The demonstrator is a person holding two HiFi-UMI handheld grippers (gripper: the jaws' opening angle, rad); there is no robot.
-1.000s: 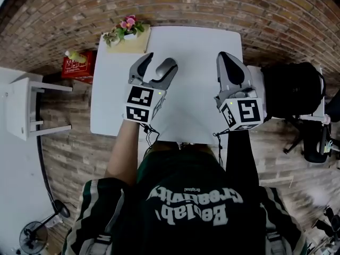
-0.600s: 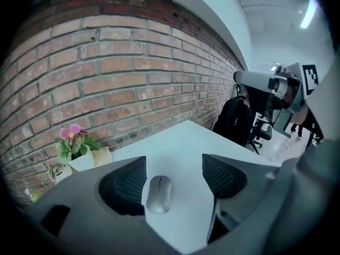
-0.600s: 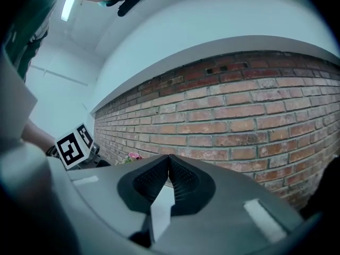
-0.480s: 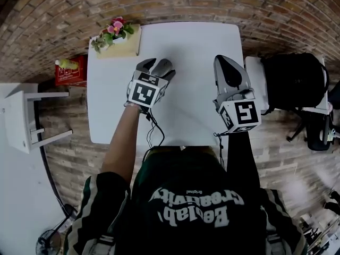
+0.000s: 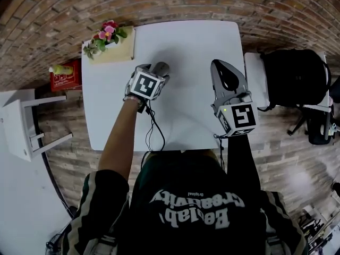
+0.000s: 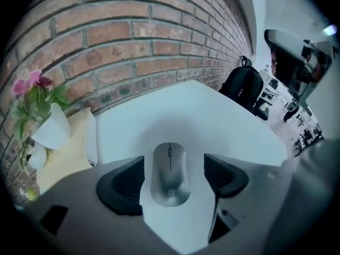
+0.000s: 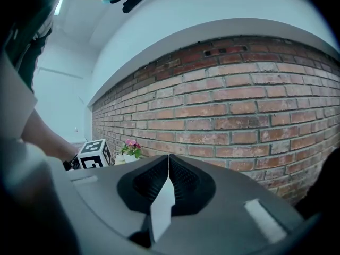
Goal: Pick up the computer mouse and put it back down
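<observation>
– Left gripper (image 5: 151, 69) is straddling the silver-grey oval computer mouse (image 6: 170, 175). Its jaws are opening, with black ribbed pads (image 6: 125, 184) flanking the mouse's long sides and a gap showing on each. Nothing is being held.
– Where's the mouse sitting?
– Flat on the white square worktop (image 5: 196, 47), toward its back left, scroll wheel pointing at the red brick wall (image 6: 133, 52). I'm reading this as the approach to the grasp; the pick isn't done yet.
– Right gripper (image 7: 169, 164)?
– Jaws are meeting with nothing between them, well apart from the mouse. Not taking part, I'd say.
– Next move?
– Probably settling the pads level with the mouse's sides, then closing evenly. The shell is looking smooth and rounded, so a high or skewed pinch is risking a slip.
</observation>
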